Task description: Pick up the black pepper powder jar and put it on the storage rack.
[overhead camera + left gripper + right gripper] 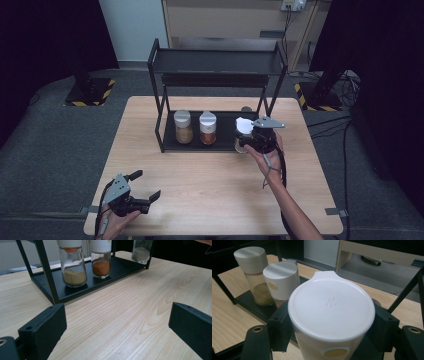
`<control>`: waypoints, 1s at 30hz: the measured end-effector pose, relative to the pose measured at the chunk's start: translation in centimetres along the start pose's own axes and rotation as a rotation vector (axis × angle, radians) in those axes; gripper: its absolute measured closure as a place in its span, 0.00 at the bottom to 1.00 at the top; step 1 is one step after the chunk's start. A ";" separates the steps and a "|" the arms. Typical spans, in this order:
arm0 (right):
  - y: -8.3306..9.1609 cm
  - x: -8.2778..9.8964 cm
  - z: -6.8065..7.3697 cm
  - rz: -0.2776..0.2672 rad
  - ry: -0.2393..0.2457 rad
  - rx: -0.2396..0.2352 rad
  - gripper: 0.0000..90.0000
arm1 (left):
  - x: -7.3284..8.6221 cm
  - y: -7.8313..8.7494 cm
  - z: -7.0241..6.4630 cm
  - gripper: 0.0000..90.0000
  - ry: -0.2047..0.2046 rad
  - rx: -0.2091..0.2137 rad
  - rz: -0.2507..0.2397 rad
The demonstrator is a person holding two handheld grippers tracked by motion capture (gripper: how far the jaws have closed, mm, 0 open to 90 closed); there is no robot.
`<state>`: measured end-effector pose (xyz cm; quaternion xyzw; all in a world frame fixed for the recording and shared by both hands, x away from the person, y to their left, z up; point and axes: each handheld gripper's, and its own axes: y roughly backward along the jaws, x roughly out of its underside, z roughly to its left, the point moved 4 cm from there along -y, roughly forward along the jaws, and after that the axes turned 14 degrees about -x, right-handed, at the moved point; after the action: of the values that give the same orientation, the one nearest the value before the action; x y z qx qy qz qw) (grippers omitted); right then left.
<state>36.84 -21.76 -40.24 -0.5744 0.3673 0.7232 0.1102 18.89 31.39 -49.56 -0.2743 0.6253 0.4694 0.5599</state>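
Right gripper (248, 138): your jaws are clamped on the jar (331, 315), upright, at the rack's (170, 146) right end.
Neighbour: orange jar (208, 128) just left of it.
Left gripper (145, 186): jaws apart, well away.

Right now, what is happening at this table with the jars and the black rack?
A person works with a gripper in each hand. The right gripper is shut on a white-capped spice jar at the right end of the black rack, over its lower shelf. Two more jars stand on that shelf: one with yellowish powder and one with orange powder. The left gripper rests low at the front left of the wooden table, jaws open and holding nothing.
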 end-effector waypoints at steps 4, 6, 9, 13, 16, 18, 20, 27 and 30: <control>-0.5 -0.4 -0.1 -0.002 -0.004 0.012 0.34 | 0.0 0.0 0.0 0.01 0.000 0.001 0.000; -0.8 -0.6 -0.1 -0.004 -0.015 0.020 0.34 | 0.0 0.0 0.0 0.01 0.000 0.001 0.000; -1.2 -0.7 -0.2 -0.004 -0.023 0.026 0.34 | 0.0 0.0 0.0 0.01 0.002 0.000 -0.001; -1.8 -0.8 -0.5 0.000 -0.033 0.036 0.34 | 0.0 0.0 0.0 0.01 0.002 0.001 -0.002; -2.4 -1.1 -0.7 0.016 -0.024 0.050 0.34 | 0.1 0.0 0.0 0.01 0.006 0.000 -0.004; -2.7 -1.2 -0.8 0.016 -0.023 0.061 0.34 | 0.1 0.0 0.1 0.01 0.003 0.001 -0.002; -3.0 -1.2 -1.1 0.015 -0.030 0.066 0.34 | 0.1 0.0 0.1 0.01 0.003 0.001 -0.002; -4.1 -1.0 -1.6 0.011 -0.054 0.077 0.34 | 0.1 0.0 0.1 0.01 0.004 0.001 -0.003; -4.6 -0.8 -1.7 0.014 -0.059 0.077 0.34 | 0.1 0.0 0.1 0.01 0.005 0.000 -0.002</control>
<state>41.04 -19.38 -41.49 -0.5454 0.3955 0.7260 0.1381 18.94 31.46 -49.64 -0.2759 0.6264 0.4681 0.5589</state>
